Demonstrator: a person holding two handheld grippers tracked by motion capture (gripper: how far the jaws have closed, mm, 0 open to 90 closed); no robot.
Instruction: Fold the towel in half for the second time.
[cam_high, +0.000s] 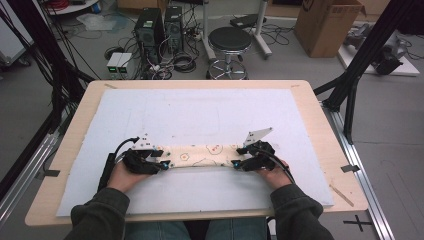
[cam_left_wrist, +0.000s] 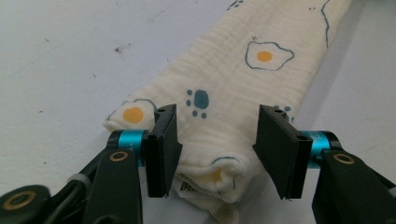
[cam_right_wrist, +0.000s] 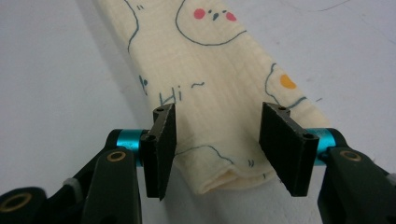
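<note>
One folded cloth (cam_high: 202, 153), cream muslin printed with fried eggs, paw prints and small faces, lies as a long narrow band across the near middle of the white mat (cam_high: 200, 110) on the wooden table (cam_high: 320, 115).

High view: the left gripper (cam_high: 161, 162) sits at the band's left end, the right gripper (cam_high: 239, 157) at its right end, a hand behind each.

Left gripper view: jaws spread, one either side of the cloth's (cam_left_wrist: 224, 93) end, pads clear of the fabric. Several layers show stacked at the end fold, with a hem tag peeking out beneath.

Right gripper view: jaws likewise spread, straddling the other end of the cloth (cam_right_wrist: 210, 84) without pinching it; the layered fold edge lies between them.

Handling, by judgement: light, soft, limp, crinkled weave, not slippery, not fragile. It sags and unfolds if lifted by a single layer. Best hold: pinch through all layers at each end fold, both ends together.
</note>
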